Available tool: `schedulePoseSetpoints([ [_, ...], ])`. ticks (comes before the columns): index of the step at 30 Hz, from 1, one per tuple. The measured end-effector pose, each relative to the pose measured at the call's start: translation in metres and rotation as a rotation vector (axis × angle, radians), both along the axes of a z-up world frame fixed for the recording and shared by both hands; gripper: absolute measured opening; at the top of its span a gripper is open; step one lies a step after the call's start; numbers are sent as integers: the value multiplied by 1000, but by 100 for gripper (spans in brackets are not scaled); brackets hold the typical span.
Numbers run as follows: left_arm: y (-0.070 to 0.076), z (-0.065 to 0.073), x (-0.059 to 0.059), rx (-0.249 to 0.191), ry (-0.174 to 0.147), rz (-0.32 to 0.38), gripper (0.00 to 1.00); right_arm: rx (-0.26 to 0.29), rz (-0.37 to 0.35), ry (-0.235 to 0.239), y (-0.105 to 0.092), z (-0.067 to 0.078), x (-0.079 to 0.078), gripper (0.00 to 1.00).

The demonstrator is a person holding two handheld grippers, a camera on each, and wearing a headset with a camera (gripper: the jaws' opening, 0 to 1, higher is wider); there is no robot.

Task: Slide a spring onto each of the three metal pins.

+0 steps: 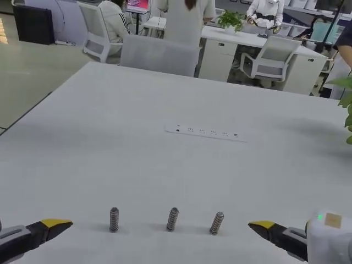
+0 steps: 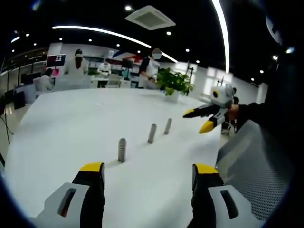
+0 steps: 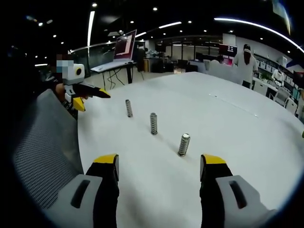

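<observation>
Jaws of the black-and-yellow left gripper (image 2: 148, 171) stand spread wide with nothing between them, low over the near edge of the white table (image 1: 165, 93). The matching right gripper (image 3: 159, 161) is just as wide and just as empty, further along that edge. Between the two, close to the edge, three short grey metal pins stand upright in a row: left pin (image 1: 114, 219), middle pin (image 1: 172, 219), right pin (image 1: 216, 223). Each looks ribbed with a coiled spring (image 3: 184, 144). A flat white power strip (image 1: 206, 132) lies toward the table's middle.
</observation>
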State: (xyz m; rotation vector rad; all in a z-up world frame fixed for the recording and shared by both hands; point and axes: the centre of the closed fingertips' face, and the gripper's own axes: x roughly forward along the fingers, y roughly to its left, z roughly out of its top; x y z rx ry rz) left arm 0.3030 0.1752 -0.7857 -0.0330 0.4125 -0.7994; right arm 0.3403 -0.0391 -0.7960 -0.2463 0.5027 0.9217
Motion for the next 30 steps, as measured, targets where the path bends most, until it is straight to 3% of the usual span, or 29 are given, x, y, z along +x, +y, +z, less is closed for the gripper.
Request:
schedulePoseSetpoints([
  [30,-9,-1,-1,0,7,-34,70,-9,-9,0,3,0,-2,67],
])
